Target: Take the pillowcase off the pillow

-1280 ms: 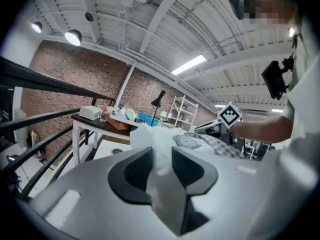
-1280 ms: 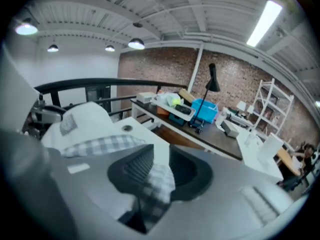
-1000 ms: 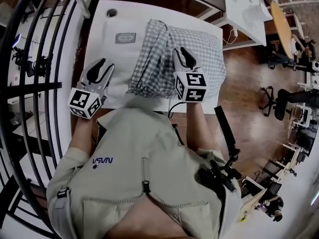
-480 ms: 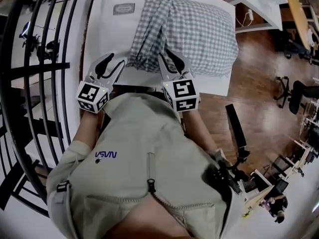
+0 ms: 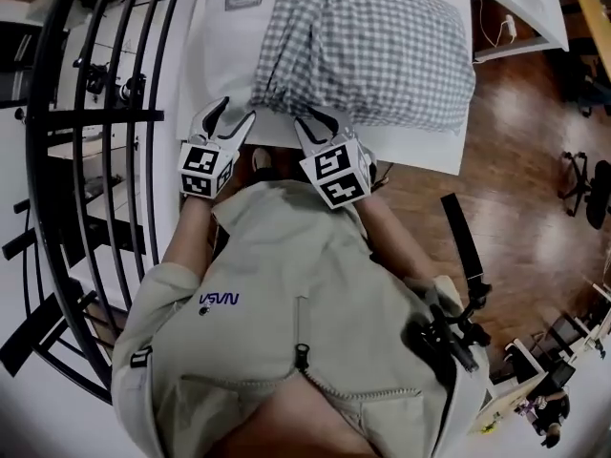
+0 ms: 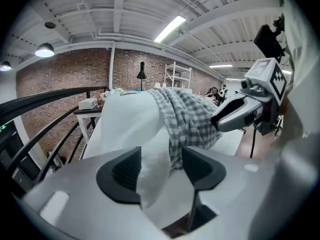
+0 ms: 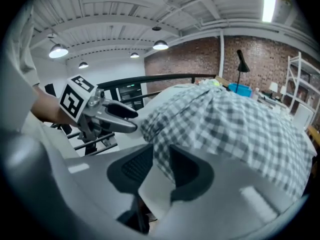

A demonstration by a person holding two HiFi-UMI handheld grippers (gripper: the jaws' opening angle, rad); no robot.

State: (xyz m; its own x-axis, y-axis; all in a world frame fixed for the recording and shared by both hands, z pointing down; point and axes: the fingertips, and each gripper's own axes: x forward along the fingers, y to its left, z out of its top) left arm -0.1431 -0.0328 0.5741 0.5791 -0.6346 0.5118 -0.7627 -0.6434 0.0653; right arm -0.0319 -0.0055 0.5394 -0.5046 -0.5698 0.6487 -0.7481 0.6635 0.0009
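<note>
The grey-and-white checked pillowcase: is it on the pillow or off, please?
On. In the head view the grey-and-white checked pillowcase wraps the plump pillow end to end; no bare pillow shows.

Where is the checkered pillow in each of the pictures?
Head view: the grey-and-white checked fabric pillow lies at the top centre.
Left gripper view: in the middle, slightly right.
Right gripper view: it fills the right half.
Shared landmark: the black metal railing, left of the pillow in every view.
</note>
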